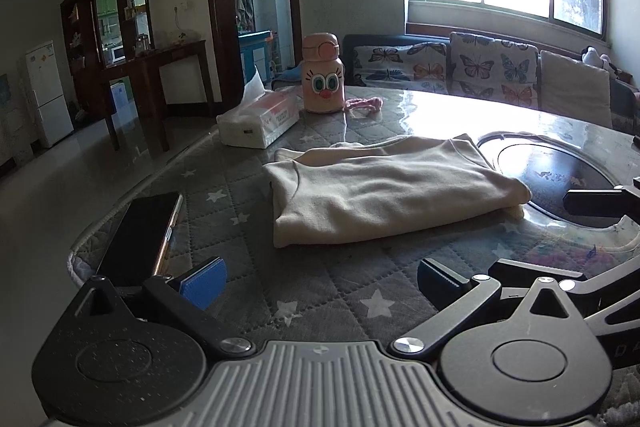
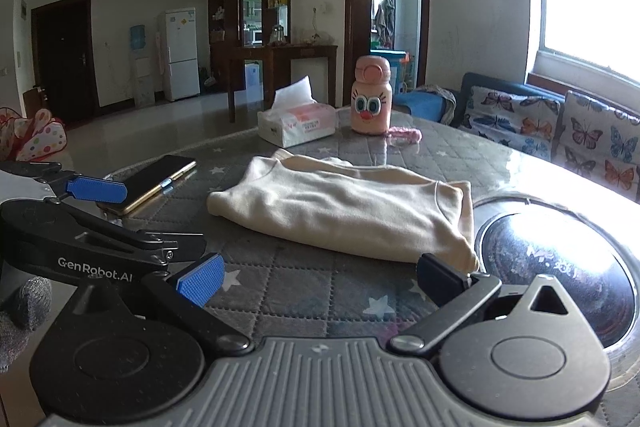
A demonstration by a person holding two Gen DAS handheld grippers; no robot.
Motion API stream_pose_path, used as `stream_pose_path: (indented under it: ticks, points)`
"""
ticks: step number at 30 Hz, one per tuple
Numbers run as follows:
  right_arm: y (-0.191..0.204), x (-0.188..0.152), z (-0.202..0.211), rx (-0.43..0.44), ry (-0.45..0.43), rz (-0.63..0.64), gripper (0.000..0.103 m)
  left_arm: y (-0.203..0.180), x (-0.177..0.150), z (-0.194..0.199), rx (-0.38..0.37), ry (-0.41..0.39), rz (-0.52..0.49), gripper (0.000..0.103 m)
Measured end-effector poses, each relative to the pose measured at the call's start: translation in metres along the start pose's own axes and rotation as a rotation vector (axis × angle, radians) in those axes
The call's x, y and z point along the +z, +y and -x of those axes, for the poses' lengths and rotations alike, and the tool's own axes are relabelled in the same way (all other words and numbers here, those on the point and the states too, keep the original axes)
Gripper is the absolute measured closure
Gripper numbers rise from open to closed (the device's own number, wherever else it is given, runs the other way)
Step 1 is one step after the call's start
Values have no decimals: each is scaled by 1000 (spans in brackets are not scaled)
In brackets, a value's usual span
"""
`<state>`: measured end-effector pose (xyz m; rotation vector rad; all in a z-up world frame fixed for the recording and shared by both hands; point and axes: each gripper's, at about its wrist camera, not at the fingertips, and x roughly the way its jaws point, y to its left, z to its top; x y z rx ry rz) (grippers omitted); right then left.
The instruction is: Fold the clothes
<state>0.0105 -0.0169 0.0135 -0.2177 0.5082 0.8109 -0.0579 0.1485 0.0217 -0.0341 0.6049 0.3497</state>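
At the bottom of each wrist view the left tool [image 1: 320, 285] and the right tool [image 2: 320, 279] hang spread and empty over the quilted worktop [image 1: 320, 291], the left one also showing at the left edge of the right view. Just beyond, mid-frame, the cream garment [image 1: 384, 195] lies as a compact, layered rectangle. The fold looks nearly or fully finished; a further fold would call for pinching one short end with both tools, well clear of the phone [image 1: 140, 235].
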Motion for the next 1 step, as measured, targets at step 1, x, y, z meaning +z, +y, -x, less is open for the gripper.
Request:
stream_pose_path:
  ticks: [1]
  points:
    - [-2, 0, -4, 1, 8, -5, 0, 0, 1, -3, -1, 5, -2, 0]
